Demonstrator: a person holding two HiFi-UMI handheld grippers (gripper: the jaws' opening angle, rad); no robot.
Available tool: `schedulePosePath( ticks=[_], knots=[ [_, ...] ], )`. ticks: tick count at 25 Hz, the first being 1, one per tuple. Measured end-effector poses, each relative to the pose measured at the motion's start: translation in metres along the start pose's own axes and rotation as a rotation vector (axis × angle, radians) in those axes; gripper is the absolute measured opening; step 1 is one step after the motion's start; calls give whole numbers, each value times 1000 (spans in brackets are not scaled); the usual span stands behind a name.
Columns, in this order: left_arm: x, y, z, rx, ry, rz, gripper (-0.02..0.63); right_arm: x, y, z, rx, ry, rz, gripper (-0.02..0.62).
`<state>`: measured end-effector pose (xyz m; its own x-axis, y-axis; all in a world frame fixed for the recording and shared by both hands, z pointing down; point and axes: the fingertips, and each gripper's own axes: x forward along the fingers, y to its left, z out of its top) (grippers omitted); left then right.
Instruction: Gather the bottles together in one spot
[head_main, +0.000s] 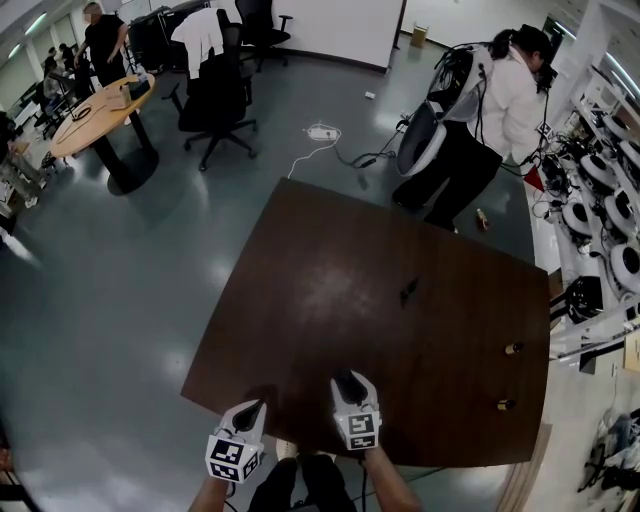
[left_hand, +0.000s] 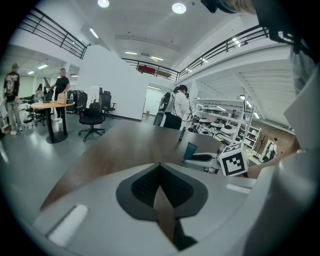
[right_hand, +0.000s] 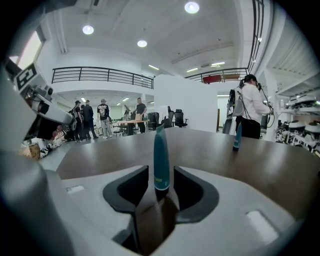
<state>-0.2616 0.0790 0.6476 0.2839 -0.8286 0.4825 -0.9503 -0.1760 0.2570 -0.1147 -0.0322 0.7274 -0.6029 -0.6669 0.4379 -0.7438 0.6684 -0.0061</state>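
A slim teal plastic bottle (right_hand: 161, 157), tapering to a flat tip, stands upright on the dark brown wooden table (right_hand: 210, 150) between the parted jaws of the right gripper (right_hand: 161, 173), clear of both pads. The left gripper (left_hand: 160, 166) is closed and empty. A second teal bottle (right_hand: 237, 137) stands well apart, farther across the table.

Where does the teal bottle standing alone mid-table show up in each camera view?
Head view: teal bottle near the middle of the table.
Left gripper view: small and dark, far up the table.
Right gripper view: right of centre.
Shared landmark: person in white beyond the table.
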Motion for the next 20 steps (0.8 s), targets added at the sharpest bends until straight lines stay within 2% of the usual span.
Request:
schedulePosePath(
  ticks=[4,11,13,17,20],
  knots=[
    [-2,0,0,1,-1,-1,2,-2,-2,0,14,-9,-18,189],
    [-3,-11,2,9,-7,-18,2,-21,-7,4,34,-21,-43,196],
    [-4,-12,4,14,-11,-27,0,-29,-5,6,45,-25,-51,171],
    [-6,-17,10,31,-24,-48,2,-53,1,19,47,-57,-81,65],
    [-8,-26,16,42,-34,-67,2,-75,5,30,38,-85,-106,14]
  ],
)
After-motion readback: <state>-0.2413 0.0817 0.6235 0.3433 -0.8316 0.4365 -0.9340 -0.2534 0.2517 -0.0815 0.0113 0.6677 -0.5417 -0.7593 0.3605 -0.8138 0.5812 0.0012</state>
